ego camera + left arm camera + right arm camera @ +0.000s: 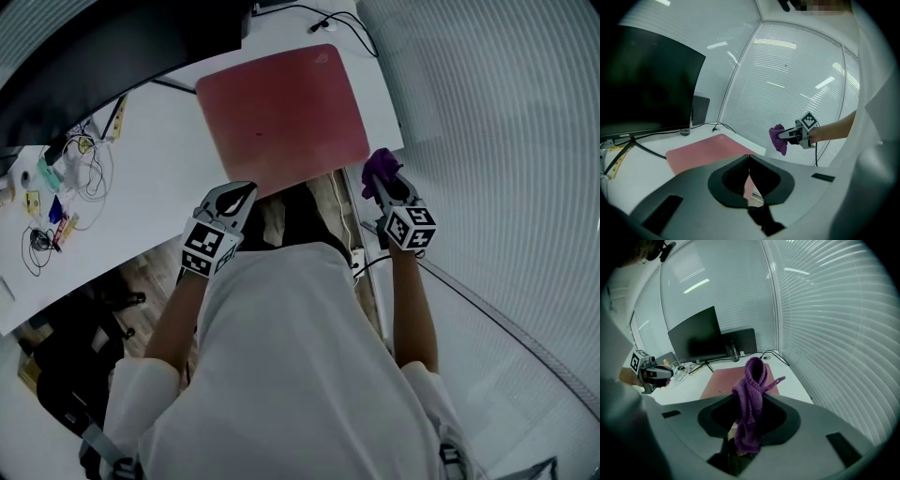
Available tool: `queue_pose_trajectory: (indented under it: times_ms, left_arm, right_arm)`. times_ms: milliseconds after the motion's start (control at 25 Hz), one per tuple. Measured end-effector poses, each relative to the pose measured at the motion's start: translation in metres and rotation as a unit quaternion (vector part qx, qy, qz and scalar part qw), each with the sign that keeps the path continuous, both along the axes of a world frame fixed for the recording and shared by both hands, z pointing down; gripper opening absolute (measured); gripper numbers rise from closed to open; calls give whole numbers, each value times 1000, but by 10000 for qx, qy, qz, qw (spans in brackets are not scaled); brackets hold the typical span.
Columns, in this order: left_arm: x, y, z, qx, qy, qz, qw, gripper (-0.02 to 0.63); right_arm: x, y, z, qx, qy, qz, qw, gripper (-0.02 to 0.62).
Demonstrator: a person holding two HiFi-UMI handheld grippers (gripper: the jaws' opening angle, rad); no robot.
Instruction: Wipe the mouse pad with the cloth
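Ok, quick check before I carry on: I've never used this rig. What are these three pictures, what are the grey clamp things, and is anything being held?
There is no robot arm: a person holds a two-jaw gripper in each hand. One picture comes from a camera on the person's head, looking steeply down. The other two come from cameras riding on each gripper, looking along its jaws. The left gripper is shut on nothing. The right gripper is shut on a purple knitted cloth, held in the air beside the near right corner of the red rectangular mouse pad, not touching it. The pad lies bare on a white desk. A black monitor stands behind, and tangled cables lie to the left.
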State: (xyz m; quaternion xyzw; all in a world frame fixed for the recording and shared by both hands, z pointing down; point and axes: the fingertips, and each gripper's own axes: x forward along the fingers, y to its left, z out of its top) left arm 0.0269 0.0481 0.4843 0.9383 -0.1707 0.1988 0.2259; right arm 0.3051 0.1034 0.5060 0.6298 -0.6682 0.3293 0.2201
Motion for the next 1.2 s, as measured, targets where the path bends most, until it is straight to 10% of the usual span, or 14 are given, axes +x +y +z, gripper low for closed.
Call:
queue_pose_trajectory:
  times_ms: [1200]
  left_arm:
    - [51,-31,49,-643,-619,-1192,9888,18]
  right_arm:
    - [103,-45,160,-1836,335,-980,9775,135]
